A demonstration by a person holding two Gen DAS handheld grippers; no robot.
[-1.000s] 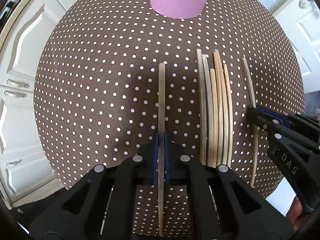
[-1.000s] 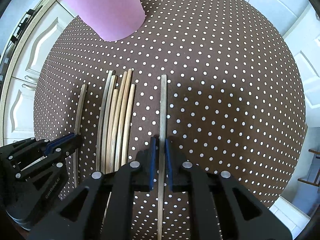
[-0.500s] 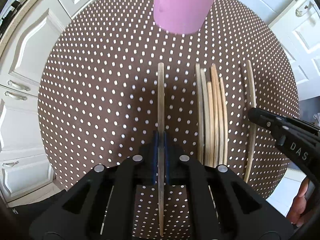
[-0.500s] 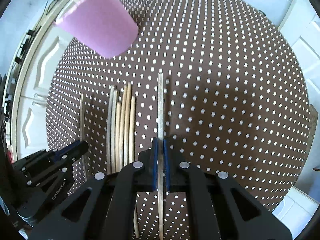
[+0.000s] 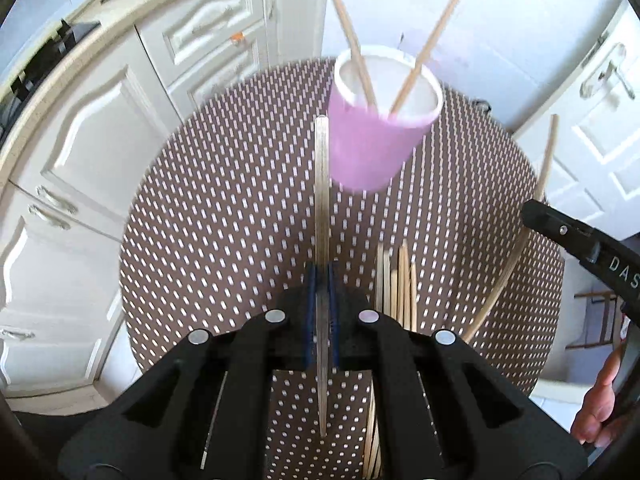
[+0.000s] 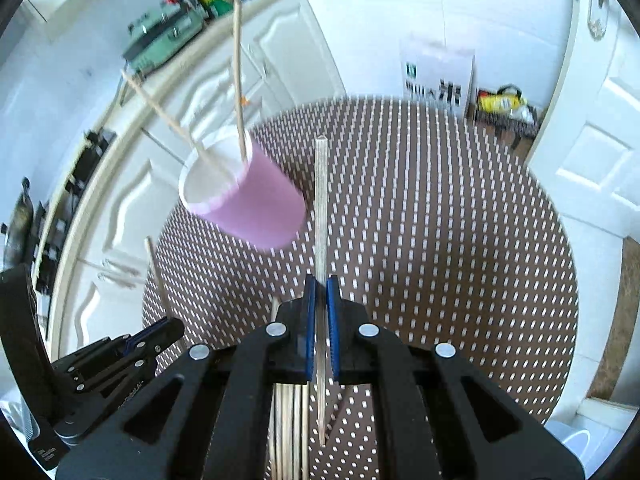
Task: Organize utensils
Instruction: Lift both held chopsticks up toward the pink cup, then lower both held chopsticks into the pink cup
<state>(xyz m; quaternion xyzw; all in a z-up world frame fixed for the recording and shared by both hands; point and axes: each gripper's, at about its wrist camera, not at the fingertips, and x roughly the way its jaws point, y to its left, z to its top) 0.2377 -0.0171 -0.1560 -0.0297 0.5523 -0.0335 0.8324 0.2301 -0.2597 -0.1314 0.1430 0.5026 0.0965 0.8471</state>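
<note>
Nearest the lens in the left wrist view, the left gripper (image 5: pixel 322 312) has its blue pads pressed together on one wooden chopstick (image 5: pixel 321 208), pinched around the middle, its long axis running straight away from the camera and its far tip near the side of the pink cup (image 5: pixel 372 144). In the right wrist view the right gripper (image 6: pixel 321 320) pinches a second chopstick (image 6: pixel 321 216) the same way, aimed forward with its tip just right of the cup. With such a thin grip on a long stick, either one could pivot between the pads, I think, and miss the rim. A low tip could nudge the light cup and tip it. Two sticks arriving together could cross or knock the two chopsticks (image 5: pixel 428 44) already leaning in the cup. Below lie the loose chopsticks (image 5: pixel 396 284) side by side on the dotted tablecloth (image 5: pixel 224 216), pointing near to far; the cup stands at the far side.
</note>
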